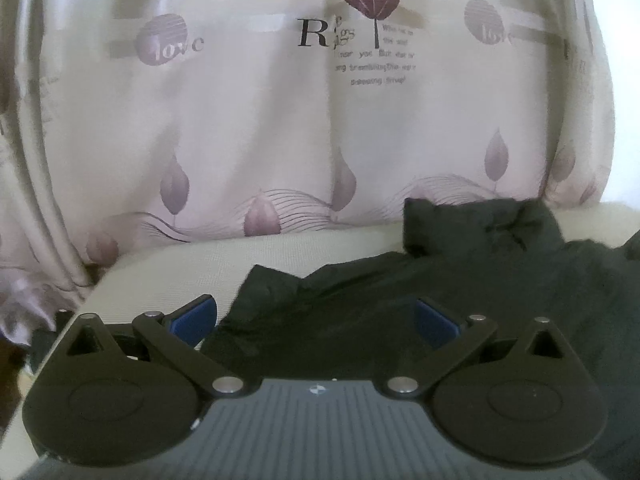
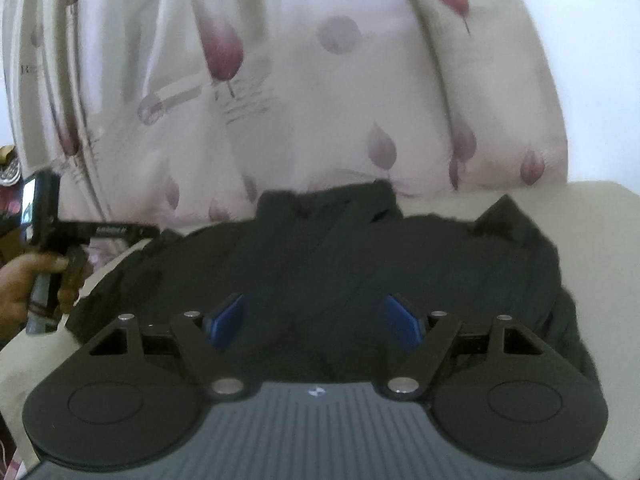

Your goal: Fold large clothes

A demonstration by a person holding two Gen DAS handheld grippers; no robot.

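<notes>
Black fabric, the garment (image 2: 340,264) lies crumpled on the cream surface (image 1: 168,268) before the curtain (image 1: 248,128). Our right gripper (image 2: 316,320) hovers over its middle, our left gripper (image 1: 316,320) at its left edge; both gape, empty.

From my left camera, the dark garment (image 1: 460,300) ran off the right edge, its near part hidden behind the left gripper (image 1: 316,320). The small print on the curtain (image 1: 248,128) was too blurred to read. My right camera blurred throughout.
</notes>
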